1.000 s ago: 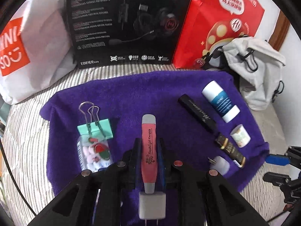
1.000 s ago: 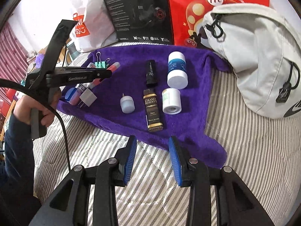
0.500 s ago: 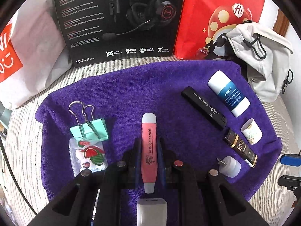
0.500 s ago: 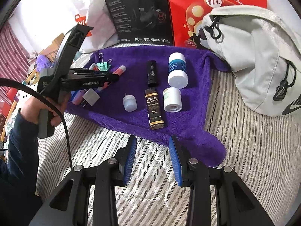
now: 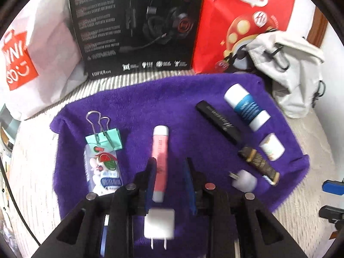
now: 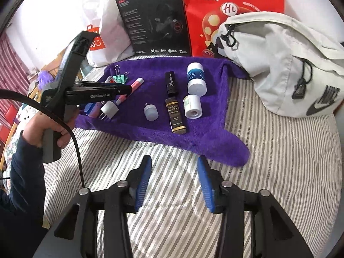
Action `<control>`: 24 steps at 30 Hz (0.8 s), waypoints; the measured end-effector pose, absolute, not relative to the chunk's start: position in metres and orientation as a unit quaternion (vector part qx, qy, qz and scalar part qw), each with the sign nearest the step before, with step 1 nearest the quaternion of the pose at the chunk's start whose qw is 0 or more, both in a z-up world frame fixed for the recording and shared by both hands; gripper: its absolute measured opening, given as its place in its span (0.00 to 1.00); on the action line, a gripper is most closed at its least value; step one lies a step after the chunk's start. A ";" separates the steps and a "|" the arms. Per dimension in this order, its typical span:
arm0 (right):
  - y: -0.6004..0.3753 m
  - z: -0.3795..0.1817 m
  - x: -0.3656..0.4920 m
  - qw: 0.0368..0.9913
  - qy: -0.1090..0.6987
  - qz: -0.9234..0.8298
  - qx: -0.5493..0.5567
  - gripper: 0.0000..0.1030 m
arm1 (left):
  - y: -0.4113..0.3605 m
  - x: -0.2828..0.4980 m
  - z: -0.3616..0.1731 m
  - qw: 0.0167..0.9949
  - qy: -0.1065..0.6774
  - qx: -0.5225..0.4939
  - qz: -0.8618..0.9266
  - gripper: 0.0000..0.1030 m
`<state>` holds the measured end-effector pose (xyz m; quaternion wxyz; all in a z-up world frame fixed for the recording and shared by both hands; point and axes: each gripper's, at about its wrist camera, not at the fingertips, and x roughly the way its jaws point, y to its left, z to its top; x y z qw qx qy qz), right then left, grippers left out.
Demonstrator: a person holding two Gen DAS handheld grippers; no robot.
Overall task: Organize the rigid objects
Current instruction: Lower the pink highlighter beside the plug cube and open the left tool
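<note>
A purple towel carries the objects. The pink flashlight lies flat on it between the fingers of my left gripper, which is open; the flashlight rests close to the left finger. A white charger plug sits just behind the flashlight. To the left lie a mint binder clip and a clear sticker packet. To the right are a black tube, a blue-and-white bottle, a brown bottle, a small white jar and a white adapter. My right gripper hovers open over the striped bedding, holding nothing.
A black headset box, a red bag and a white shopping bag stand behind the towel. A grey backpack lies at the right. A person's hand holds the left gripper's handle. Striped bedding surrounds the towel.
My left gripper has opened and let go of the pink flashlight, which now lies on the towel. The right gripper has drawn back slightly and stays open.
</note>
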<state>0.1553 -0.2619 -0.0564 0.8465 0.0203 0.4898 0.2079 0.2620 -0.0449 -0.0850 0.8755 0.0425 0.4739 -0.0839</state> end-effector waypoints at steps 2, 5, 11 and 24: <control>-0.264 -0.053 0.148 0.851 0.484 0.204 0.025 0.48 | -0.046 0.251 -0.076 0.882 0.462 0.044 -0.085 0.42; -0.264 -0.050 0.139 0.856 0.476 0.198 0.034 0.55 | -0.049 0.229 -0.058 0.893 0.439 0.045 -0.091 0.56; -0.256 -0.045 0.121 0.860 0.468 0.199 0.032 0.58 | -0.044 0.194 -0.040 0.901 0.422 0.041 -0.090 0.62; -0.239 -0.041 0.092 0.881 0.446 0.153 0.035 0.83 | -0.019 0.115 -0.033 0.911 0.408 0.035 -0.055 0.86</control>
